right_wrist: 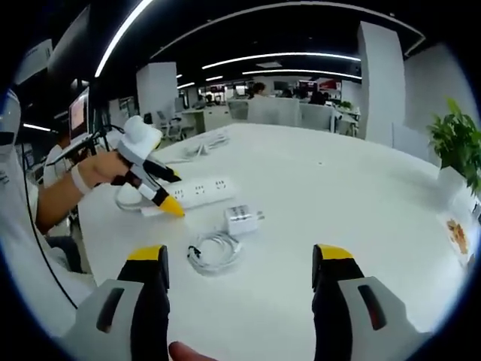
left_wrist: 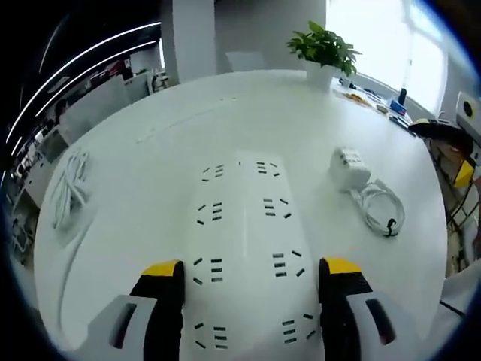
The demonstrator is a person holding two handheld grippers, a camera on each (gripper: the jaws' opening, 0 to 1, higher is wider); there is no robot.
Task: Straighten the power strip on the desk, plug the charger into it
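We have the left gripper (left_wrist: 250, 274) spread wide, straddling the long white plastic power strip (left_wrist: 246, 248), whose long axis runs straight ahead between the jaws. The right gripper (right_wrist: 240, 263) hangs released, well apart; the white cube charger (right_wrist: 241, 219) lies mid-desk (right_wrist: 361, 195) beside the strip.

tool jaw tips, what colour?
Yellow tips on black jaws, clearest in the left gripper view on the left tool, straddling the white plastic power strip.

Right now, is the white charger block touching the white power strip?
Apart. In the left gripper view, bare white desk separates the white charger block from the long white power strip; the right gripper view shows the same gap.
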